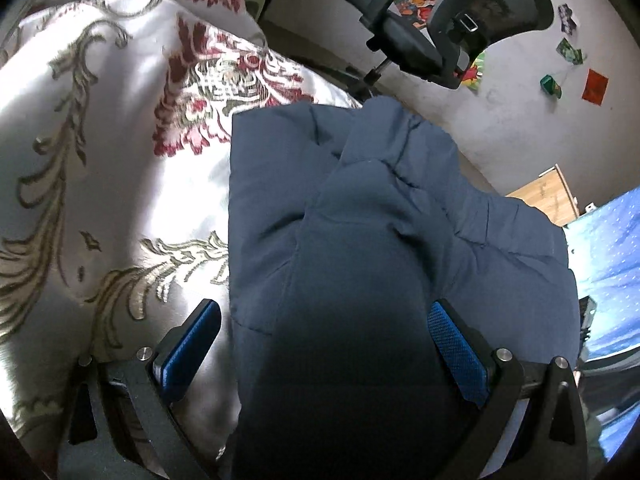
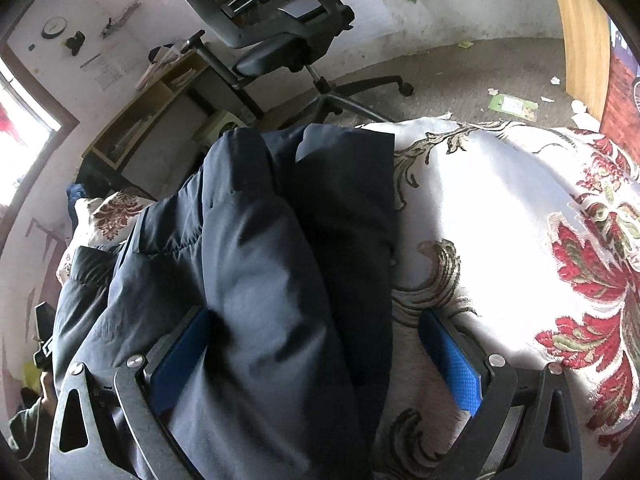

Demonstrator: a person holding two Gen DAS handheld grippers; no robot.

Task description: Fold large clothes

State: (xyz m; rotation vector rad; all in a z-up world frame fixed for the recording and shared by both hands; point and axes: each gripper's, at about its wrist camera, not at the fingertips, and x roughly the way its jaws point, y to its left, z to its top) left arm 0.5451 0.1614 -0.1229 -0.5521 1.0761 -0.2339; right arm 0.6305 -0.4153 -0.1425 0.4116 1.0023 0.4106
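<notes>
A dark blue padded jacket [image 1: 360, 240] lies on a bed covered with a white bedspread [image 1: 100, 140] that has red flowers and olive leaf patterns. The jacket looks partly folded, with thick folds lying one on another.

The left tongs [image 1: 324, 344] are apart. A fold of the jacket lies between the two blue pads [image 1: 460, 356]; whether they touch the cloth cannot be told.

The right tongs [image 2: 316, 348] are also apart. The jacket [image 2: 260, 260] fills the left part of the gap, against the left pad [image 2: 180, 356], and the right pad is over the bare bedspread [image 2: 500, 220].

Behind the bed a black office chair [image 2: 280, 20] stands on the floor near the wall.
</notes>
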